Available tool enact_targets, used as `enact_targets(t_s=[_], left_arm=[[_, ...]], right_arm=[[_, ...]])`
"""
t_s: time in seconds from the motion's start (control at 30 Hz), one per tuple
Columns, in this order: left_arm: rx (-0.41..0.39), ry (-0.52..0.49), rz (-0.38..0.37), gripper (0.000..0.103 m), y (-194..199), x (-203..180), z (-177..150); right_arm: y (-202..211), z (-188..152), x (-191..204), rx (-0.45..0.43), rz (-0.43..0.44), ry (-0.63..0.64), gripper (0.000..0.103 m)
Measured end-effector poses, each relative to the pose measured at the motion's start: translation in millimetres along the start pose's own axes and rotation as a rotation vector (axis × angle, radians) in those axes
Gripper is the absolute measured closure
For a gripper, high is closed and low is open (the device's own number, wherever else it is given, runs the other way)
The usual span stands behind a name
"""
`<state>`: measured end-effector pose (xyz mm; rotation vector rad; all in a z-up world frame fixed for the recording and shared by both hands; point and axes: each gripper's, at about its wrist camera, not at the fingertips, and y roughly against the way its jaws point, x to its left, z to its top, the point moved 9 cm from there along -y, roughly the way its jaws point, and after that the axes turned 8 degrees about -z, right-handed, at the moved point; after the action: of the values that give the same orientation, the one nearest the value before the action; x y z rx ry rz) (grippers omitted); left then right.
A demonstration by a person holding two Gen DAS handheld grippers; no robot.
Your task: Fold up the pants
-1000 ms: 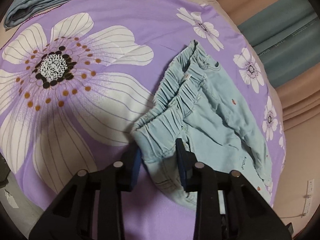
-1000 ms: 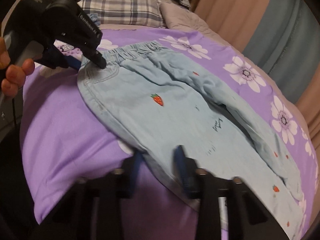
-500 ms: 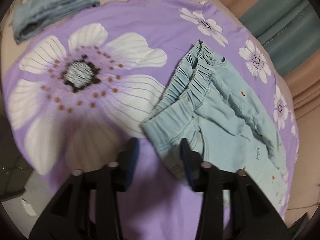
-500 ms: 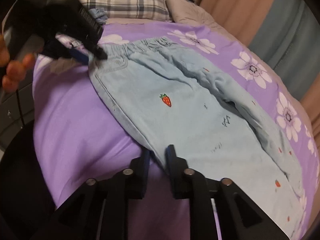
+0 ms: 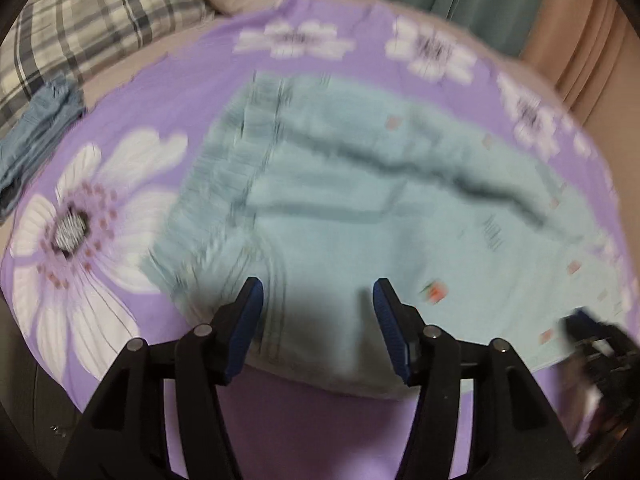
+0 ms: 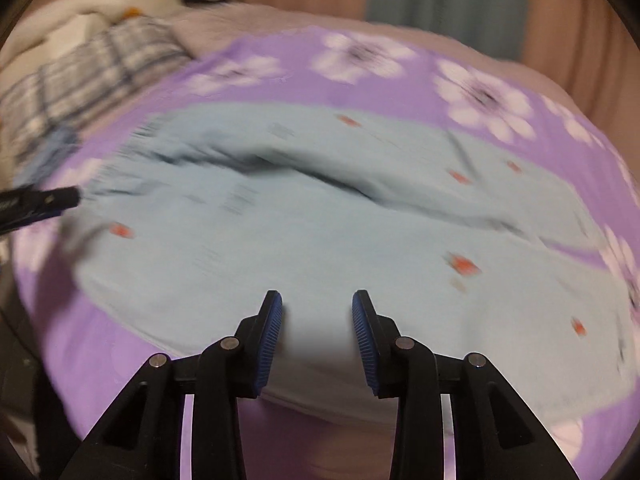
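Left gripper (image 5: 316, 320): I see its jaws apart and they have just been opening; the near edge of the pants (image 5: 360, 208) lies under the gap, but neither pad presses on the cloth.
Right gripper (image 6: 317, 334): my jaws here stand apart too and have just been opening; cloth lies below the gap, nothing pinched.
Pants: pale blue, folded lengthwise, lying flat on the purple flowered sheet (image 5: 160, 88), waistband toward the plaid pillow (image 5: 92, 28), legs running off to the right in the left wrist view.
Other gripper in view: the left one shows at the left edge of the right wrist view, near the waistband; whether it touches I cannot tell.
Risk, grab: if I close now I judge I may catch only the top layer, or the sheet along with it, since the hem sits right on the bedding.
Risk, blur: both views are smeared, so I could misjudge where the edge lies and close on nothing.
Risk, fold: the upper leg already shows a dark crease; uneven pulls from my two hands could skew the layers.
Risk, edge: the pants lie close to the near side of the bed and could slide off if dragged.
Neighbour: a folded blue garment (image 5: 36, 140) lies well apart by the pillow.
Writing: small dark marks on the cloth, unreadable; red strawberry-like prints only; no brand legible.
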<state>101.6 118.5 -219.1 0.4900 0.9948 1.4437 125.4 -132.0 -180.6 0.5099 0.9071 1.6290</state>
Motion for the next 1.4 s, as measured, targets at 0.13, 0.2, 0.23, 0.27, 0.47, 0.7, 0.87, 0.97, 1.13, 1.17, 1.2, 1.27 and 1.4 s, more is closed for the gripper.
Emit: enact_targets(t_s=[0.13,0.2,0.23,0.27,0.47,0.7,0.87,0.97,1.13,1.17,1.2,1.27,1.4], left_arm=[[-0.008,-0.047,-0.051,0.047,-0.9,4.8,-3.9],[0.006,-0.052,-0.074,0.047,0.6,5.5,-1.2],[0.006,-0.046,-0.078,0.047,3.7,7.2,0.3],[0.001,-0.042,-0.070,0.047,6.1,10.9,6.3],[-0.090,0.002,-0.023,0.039,18.3,30.5,50.9],[-0.096,0.063,0.002,0.039,-13.9,59.0,118.3],[-0.066,0.132,-0.056,0.038,-42.8,77.6,151.9],[-0.039,0.152,-0.135,0.038,-59.0,80.0,165.1],[0.018,0.109,-0.196,0.038,-80.8,74.2,175.4],[0.021,0.086,-0.202,0.038,-82.3,71.7,178.1],[0.027,0.067,-0.210,0.038,-83.6,69.1,180.0],[0.049,0.033,-0.221,0.038,-90.0,65.8,183.2],[0.071,0.038,-0.245,0.043,-100.3,69.2,186.2]], right_arm=[[-3.3,-35.9,-61.9,0.039,-0.088,-0.091,0.066],[3.3,-49.0,-96.6,0.040,-0.120,-0.149,0.067],[4.3,-54.0,-117.7,0.053,-0.173,-0.170,0.066],[4.0,-57.0,-141.8,0.076,-0.234,-0.203,0.066],[14.3,-23.0,-191.7,0.029,-0.335,-0.276,0.062],[-16.5,70.5,-97.9,-0.110,-0.017,-0.074,0.051],[-58.2,135.6,-42.7,-0.121,0.120,0.095,0.049],[-81.7,165.5,-16.9,-0.115,0.139,0.195,0.049],[-114.8,190.5,11.3,-0.102,0.176,0.335,0.049],[-120.4,191.8,17.5,-0.086,0.197,0.357,0.049],[-126.7,191.4,20.7,-0.067,0.214,0.369,0.049],[-141.3,190.4,22.7,-0.025,0.229,0.390,0.049],[-168.5,179.4,20.2,0.087,0.266,0.393,0.048]])
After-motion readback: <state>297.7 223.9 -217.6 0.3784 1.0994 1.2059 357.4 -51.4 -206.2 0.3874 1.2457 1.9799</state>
